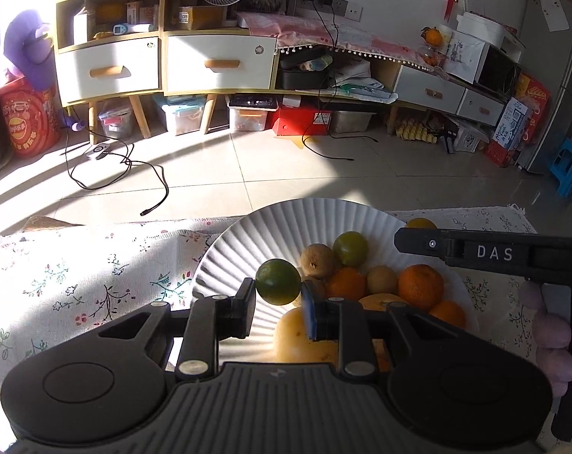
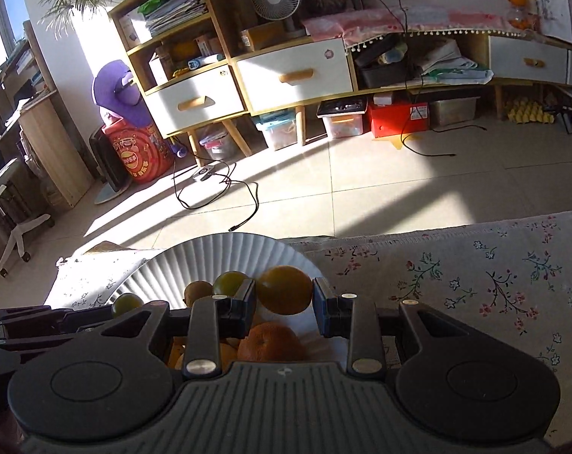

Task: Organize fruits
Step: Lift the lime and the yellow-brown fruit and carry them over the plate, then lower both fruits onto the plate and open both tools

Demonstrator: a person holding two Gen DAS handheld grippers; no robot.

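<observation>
A white ribbed plate (image 1: 286, 223) on the floral tablecloth holds several fruits: oranges (image 1: 420, 286), kiwis (image 1: 318, 260), a green-yellow citrus (image 1: 349, 248) and a yellow pear (image 1: 291, 335). My left gripper (image 1: 277, 283) is shut on a green lime (image 1: 277, 282), held just above the plate's left half. My right gripper (image 2: 284, 297) is shut on a yellow-orange fruit (image 2: 284, 290) over the plate's right edge (image 2: 225, 249); its body shows in the left wrist view (image 1: 490, 251). The lime shows in the right wrist view (image 2: 126, 302).
The floral tablecloth (image 1: 78, 287) covers the table to both sides of the plate (image 2: 475, 276). Beyond the table edge lie a tiled floor with a black cable (image 1: 134, 174), a drawer cabinet (image 1: 218, 62), storage boxes and a blue stool (image 1: 568, 168).
</observation>
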